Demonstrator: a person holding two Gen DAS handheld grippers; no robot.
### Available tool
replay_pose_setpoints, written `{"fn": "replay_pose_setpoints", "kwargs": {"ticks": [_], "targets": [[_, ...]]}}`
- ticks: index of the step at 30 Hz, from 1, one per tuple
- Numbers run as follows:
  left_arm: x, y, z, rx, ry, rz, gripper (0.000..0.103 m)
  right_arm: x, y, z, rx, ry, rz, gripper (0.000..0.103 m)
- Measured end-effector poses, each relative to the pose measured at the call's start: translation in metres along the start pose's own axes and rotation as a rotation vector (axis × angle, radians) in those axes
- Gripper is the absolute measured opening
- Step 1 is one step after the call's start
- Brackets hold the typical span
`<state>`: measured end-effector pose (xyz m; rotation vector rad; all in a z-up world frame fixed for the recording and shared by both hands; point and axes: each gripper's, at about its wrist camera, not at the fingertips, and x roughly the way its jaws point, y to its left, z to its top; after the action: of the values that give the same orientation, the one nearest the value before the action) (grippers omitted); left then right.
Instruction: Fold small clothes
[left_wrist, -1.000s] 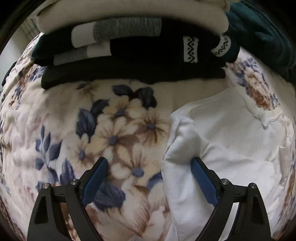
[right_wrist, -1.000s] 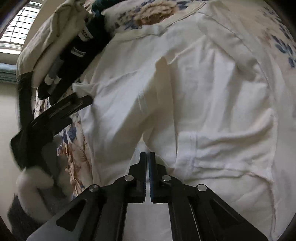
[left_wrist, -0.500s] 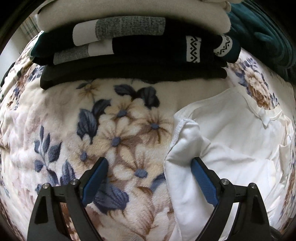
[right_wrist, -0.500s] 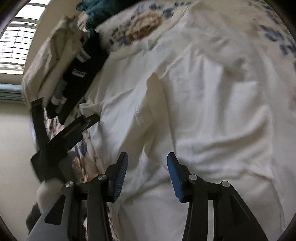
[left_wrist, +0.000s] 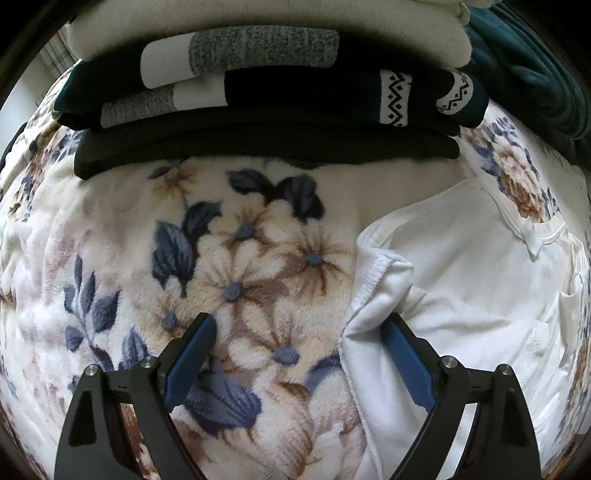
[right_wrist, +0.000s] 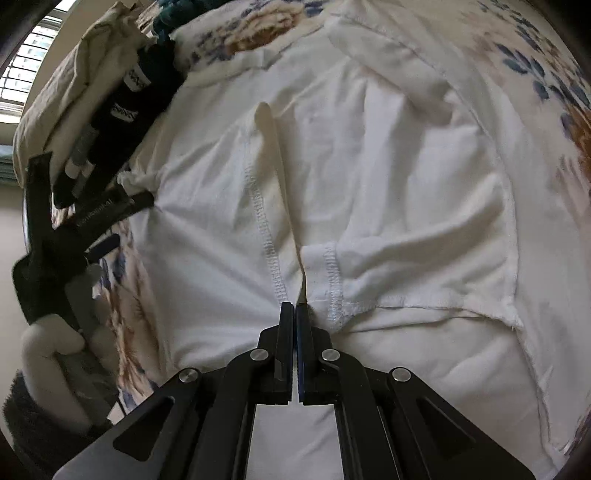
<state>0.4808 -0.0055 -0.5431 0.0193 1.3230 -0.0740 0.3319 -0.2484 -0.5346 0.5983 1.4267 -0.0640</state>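
Note:
A white garment lies spread on a floral blanket; its folded edge reaches between my left fingers. My left gripper stands open, pointing down, its right fingertip against the garment's folded edge and the left one over bare blanket. In the right wrist view the same white garment fills the frame. My right gripper is shut, and a stitched hem and a raised crease run into its tips, so it pinches the cloth. The left gripper shows at that view's left edge.
A stack of folded clothes, dark and cream, lies along the blanket's far side. Dark teal cloth sits at the far right. A hand holds the left gripper; a window shows at upper left.
My right gripper opened, shifted a little over the garment, and shut again on a fold at the stitched hem. The left gripper stayed open and still.

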Motion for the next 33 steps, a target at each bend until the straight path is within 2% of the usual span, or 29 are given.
{"fn": "replay_pose_setpoints", "kwargs": {"ticks": [2,4,6,8,10,11,13,15,16,20,25,31,33], "targets": [[-0.004,0.003,0.001,-0.003,-0.003,-0.006,0.092,0.002,0.001,0.002,-0.006,0.009,-0.011,0.001],[-0.014,0.012,0.000,-0.020,-0.009,-0.023,0.092,0.001,0.004,0.006,0.000,0.046,0.019,0.005],[-0.028,0.019,-0.009,-0.044,-0.013,-0.051,0.092,-0.007,0.003,0.007,0.012,0.063,0.047,0.030],[-0.043,0.022,-0.020,-0.051,-0.023,-0.067,0.092,-0.029,-0.006,0.004,0.038,0.034,0.082,0.045],[-0.059,0.020,-0.034,-0.035,-0.037,-0.062,0.093,-0.056,-0.017,-0.002,0.057,0.007,0.082,0.046],[-0.067,0.016,-0.042,-0.020,-0.036,-0.046,0.098,-0.068,-0.022,-0.005,0.065,0.001,0.068,0.046],[-0.081,0.006,-0.057,0.004,-0.035,-0.035,0.100,-0.096,-0.038,-0.012,0.092,0.001,0.052,0.055],[-0.097,-0.010,-0.076,0.013,-0.031,-0.035,0.100,-0.117,-0.052,-0.016,0.107,0.011,0.048,0.071],[-0.103,-0.017,-0.085,0.011,-0.028,-0.039,0.100,-0.129,-0.061,-0.016,0.108,0.014,0.044,0.073],[-0.131,-0.052,-0.123,0.006,-0.020,-0.042,0.100,-0.169,-0.095,-0.016,0.075,0.019,0.011,0.091],[-0.147,-0.110,-0.178,-0.014,0.019,-0.026,0.100,-0.199,-0.147,0.003,0.013,0.057,0.019,0.094],[-0.155,-0.203,-0.250,-0.131,0.104,0.035,0.100,-0.209,-0.213,0.037,-0.140,0.167,0.039,0.094],[-0.153,-0.229,-0.271,-0.177,0.139,0.034,0.100,-0.207,-0.227,0.048,-0.188,0.192,0.030,0.094]]}}
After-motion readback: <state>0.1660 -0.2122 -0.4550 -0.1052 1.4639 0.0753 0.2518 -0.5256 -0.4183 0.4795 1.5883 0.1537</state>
